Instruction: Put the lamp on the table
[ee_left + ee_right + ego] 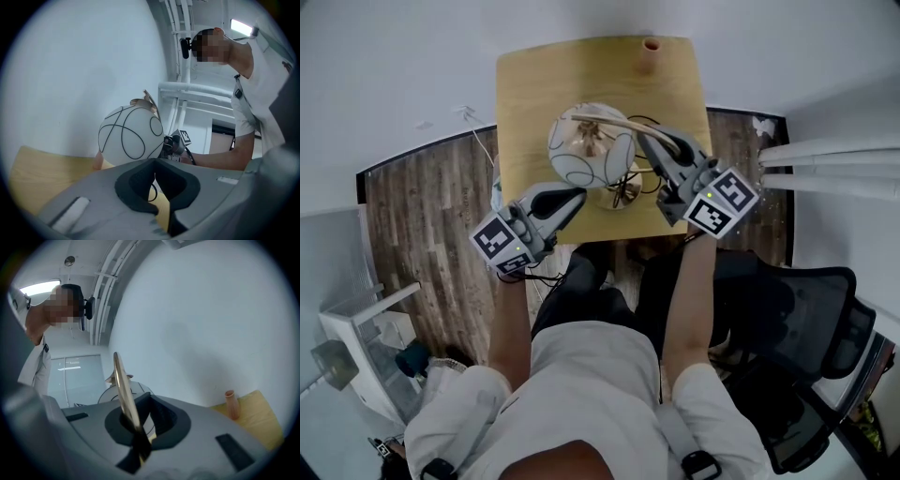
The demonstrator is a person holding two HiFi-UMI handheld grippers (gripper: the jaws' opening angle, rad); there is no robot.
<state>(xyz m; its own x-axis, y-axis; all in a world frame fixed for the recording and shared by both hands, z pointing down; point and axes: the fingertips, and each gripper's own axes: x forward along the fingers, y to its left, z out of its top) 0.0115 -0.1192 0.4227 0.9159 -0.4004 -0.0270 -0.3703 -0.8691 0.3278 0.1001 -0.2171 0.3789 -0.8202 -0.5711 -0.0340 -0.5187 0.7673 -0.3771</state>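
Note:
The lamp has a white globe [591, 145] with black lines, a curved brass arm [614, 122] and a base [625, 194]; it is over the near part of the wooden table [525, 94]. My right gripper [649, 141] is shut on the brass arm, which runs up between its jaws in the right gripper view [121, 380]. My left gripper [577, 199] is shut just left of the base, below the globe [129, 136]. Nothing shows between its tips [154, 161]; a black cord loop lies behind them. Whether the base rests on the table I cannot tell.
A small terracotta vase [650, 54] stands at the table's far edge. A black office chair [806, 319] is behind my right arm. White pipes [834, 159] run along the right wall. A white unit [356, 328] stands on the wood floor at the left.

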